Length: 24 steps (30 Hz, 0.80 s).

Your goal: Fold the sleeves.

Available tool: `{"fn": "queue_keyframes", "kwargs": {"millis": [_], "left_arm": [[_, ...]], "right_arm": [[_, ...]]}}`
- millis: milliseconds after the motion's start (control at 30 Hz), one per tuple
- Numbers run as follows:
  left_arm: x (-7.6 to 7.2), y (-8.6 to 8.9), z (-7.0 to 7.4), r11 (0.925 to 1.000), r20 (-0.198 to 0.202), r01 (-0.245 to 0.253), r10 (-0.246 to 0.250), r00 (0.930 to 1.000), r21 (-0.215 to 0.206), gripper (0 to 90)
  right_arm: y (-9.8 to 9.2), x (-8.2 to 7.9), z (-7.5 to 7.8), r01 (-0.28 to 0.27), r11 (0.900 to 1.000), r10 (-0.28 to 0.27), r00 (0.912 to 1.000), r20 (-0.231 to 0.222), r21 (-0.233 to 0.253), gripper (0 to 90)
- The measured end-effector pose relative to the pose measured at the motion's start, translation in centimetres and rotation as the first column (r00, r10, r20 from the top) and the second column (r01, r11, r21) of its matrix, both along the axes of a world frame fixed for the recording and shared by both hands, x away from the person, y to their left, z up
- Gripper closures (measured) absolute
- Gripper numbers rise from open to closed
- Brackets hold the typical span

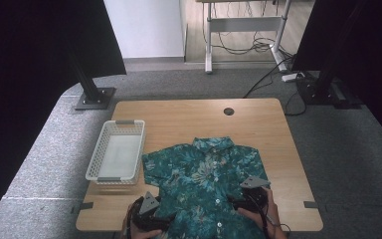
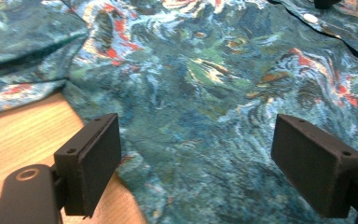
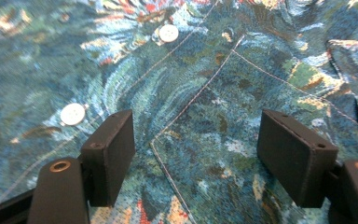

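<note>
L gripper (image 2: 196, 158): jaws wide, over the floral shirt (image 1: 206, 184) near its edge, w/ bare table (image 2: 23, 135) beside. R gripper (image 3: 196, 154): jaws wide too, over the shirt's chest pocket (image 3: 242, 116), buttons (image 3: 72, 114) just beside. Shirt lies flat, front-centre of table; white basket (image 1: 115, 152) just left.

Shirt (image 1: 204, 184) lies flat on table (image 1: 189, 117), collar toward far edge, hem at near edge | basket (image 1: 115, 157) on table just left of shirt | left gripper (image 1: 146, 211) over shirt's near-left part | right gripper (image 1: 251, 196) over its near-right part | floor cables (image 1: 248, 47) behind table
</note>
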<state>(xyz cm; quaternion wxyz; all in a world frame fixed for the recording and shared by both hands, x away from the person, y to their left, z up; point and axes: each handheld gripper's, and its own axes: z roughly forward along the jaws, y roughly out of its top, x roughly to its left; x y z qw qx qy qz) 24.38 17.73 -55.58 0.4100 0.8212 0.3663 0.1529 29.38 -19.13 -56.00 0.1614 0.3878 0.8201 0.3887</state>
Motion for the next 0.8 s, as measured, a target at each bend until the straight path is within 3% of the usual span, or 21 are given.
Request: {"fn": "queue_keyframes", "kwargs": {"millis": [67,800], "left_arm": [[0.1,-0.1,0.2,1.0000,0.003,-0.006,0.006,1.0000,0.003,15.1],[2.3,-1.2,1.1,0.9994,0.001,-0.025,0.025,0.9997,-0.023,15.2]], "right_arm": [[-0.2,-0.1,0.0,0.002,1.000,-0.002,0.9999,0.011,-0.021,27.6],[-4.5,-1.0,-0.1,0.015,1.000,-0.015,0.9998,0.009,-0.018,28.5]]}}
